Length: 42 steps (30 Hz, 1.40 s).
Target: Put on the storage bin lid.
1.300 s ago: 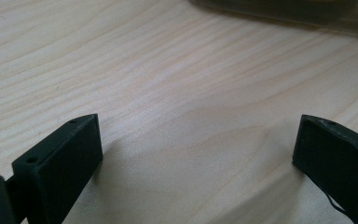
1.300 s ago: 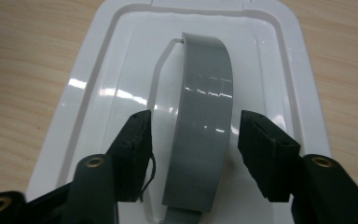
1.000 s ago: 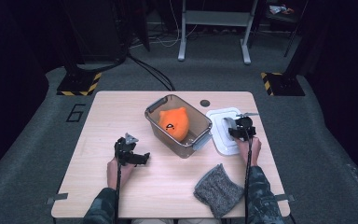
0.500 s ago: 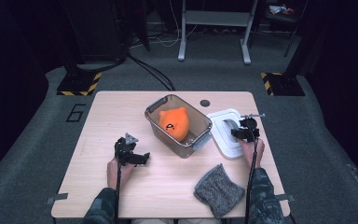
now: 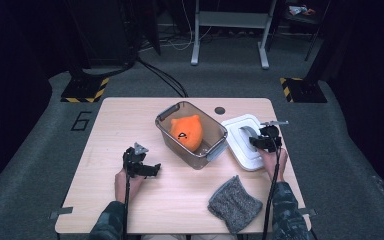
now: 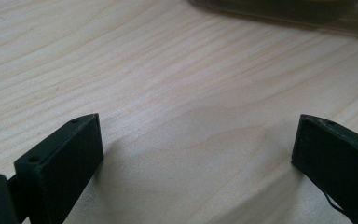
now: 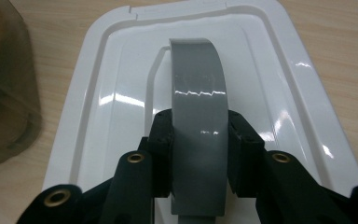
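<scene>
Lying nearest the person, the nubby grey knitted cloth sits loose on the pale wood-grain table, and just beyond it the left gripper rests low with its jaws spread wide over bare wood, likely idle while the other hand works. Farther right, the right gripper has just been closing and now pinches the glossy grey arched handle of the smooth white plastic lid, which lies beside the smoky clear rectangular bin holding a soft orange plush toy, probably so the lid can be lifted onto it
</scene>
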Motion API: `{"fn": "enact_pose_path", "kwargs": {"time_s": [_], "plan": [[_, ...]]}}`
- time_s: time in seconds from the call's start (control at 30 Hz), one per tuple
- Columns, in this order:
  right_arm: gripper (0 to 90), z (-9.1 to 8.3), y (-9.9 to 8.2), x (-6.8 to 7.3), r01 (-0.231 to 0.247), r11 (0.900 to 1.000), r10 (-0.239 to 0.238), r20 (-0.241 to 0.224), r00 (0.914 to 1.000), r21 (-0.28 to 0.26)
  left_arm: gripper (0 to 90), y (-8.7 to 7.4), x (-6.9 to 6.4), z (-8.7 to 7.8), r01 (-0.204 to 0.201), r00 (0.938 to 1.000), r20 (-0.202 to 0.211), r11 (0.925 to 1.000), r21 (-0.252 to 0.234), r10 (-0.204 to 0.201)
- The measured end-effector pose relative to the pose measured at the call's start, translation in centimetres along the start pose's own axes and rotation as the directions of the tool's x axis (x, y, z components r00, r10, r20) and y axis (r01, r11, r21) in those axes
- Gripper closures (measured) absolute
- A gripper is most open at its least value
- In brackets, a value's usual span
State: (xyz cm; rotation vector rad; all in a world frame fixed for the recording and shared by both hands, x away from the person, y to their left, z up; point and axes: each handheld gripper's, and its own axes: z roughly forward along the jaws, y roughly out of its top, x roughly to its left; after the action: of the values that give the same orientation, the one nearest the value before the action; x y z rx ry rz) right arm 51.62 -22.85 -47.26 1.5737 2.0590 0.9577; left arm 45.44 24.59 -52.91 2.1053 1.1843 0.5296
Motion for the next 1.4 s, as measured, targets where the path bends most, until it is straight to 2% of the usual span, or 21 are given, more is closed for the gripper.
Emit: {"fn": "enact_pose_path", "kwargs": {"time_s": [0.07,0.17,0.23,0.6,0.67,0.9,0.97,1.03,1.1,1.33,1.4], "plan": [[66.7,-0.4,0.1,-0.1,0.024,0.9997,-0.024,-0.001,0.9997,-0.01,1.4,0.0,0.0,0.0,0.0,1.0,0.0,1.0,0.0,0.0],[66.7,-0.8,0.2,0.0,0.017,0.9998,-0.017,-0.005,0.9998,-0.011,1.4,0.0,0.0,0.0,-0.001,1.0,0.0,1.0,0.0,0.001],[66.7,-1.3,0.2,0.0,0.033,0.9993,-0.033,0.001,0.9994,-0.015,1.4,0.0,0.0,0.0,-0.001,1.0,0.0,1.0,0.0,0.001],[66.7,-3.1,1.0,0.0,0.04,0.9987,-0.041,-0.005,0.9992,-0.03,1.5,0.0,0.0,0.0,-0.006,1.0,0.0,1.0,-0.002,0.006],[66.7,-3.2,1.1,-0.1,0.054,0.9979,-0.054,-0.005,0.9985,-0.036,1.5,0.0,0.0,0.0,-0.006,1.0,0.0,1.0,-0.002,0.006],[66.7,-4.8,2.1,-0.1,0.048,0.9972,-0.05,-0.02,0.9986,-0.056,1.5,0.0,0.0,0.0,-0.005,1.0,0.0,1.0,-0.002,0.005],[66.7,-5.4,2.7,-0.1,0.06,0.9967,-0.061,-0.012,0.9981,-0.055,1.5,0.0,0.0,0.0,-0.005,1.0,0.0,1.0,-0.002,0.005],[66.7,-5.7,3.0,0.1,0.052,0.9972,-0.053,-0.017,0.9985,-0.053,1.5,0.0,0.0,0.0,-0.004,1.0,0.0,1.0,-0.002,0.004],[66.7,-6.0,3.5,0.0,0.071,0.9959,-0.072,-0.006,0.9974,-0.056,1.5,0.0,0.0,0.0,-0.005,1.0,0.0,1.0,-0.002,0.005],[66.7,-7.0,4.7,0.1,0.066,0.9957,-0.066,-0.001,0.9978,-0.066,1.5,0.0,0.0,0.0,-0.004,1.0,0.0,1.0,-0.002,0.004],[66.7,-7.6,5.4,0.1,0.078,0.9945,-0.078,0.001,0.997,-0.07,1.6,0.0,0.0,0.0,-0.005,1.0,0.0,1.0,-0.002,0.005]]}}
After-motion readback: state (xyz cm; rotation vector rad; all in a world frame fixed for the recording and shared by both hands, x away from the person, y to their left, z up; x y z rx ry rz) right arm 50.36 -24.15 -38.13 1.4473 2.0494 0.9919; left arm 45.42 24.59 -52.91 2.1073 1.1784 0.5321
